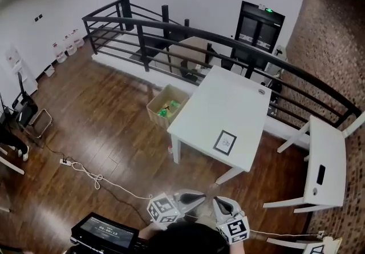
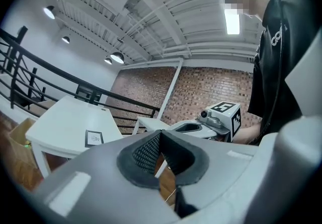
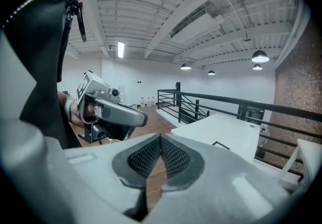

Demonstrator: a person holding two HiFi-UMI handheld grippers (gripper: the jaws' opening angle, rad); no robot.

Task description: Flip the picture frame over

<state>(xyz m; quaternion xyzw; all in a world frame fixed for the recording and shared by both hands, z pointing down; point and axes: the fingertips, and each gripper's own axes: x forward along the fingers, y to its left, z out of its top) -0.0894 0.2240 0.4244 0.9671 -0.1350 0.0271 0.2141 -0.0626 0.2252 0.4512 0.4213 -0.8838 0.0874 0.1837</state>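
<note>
Two grippers were low in the head view, close to the person and well apart from the white table (image 1: 212, 97). The left gripper (image 1: 199, 196) had its jaws together with nothing between them. Just beside it, the right gripper (image 1: 218, 202) was also closed and empty. The picture frame (image 1: 225, 142) lay flat on the table near its front edge, with the print facing up.

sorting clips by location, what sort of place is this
Probably an indoor loft or mezzanine workspace. A brick wall runs down one side, a black railing guards a lower level, and the wood floor has a white table with a picture frame.
</note>
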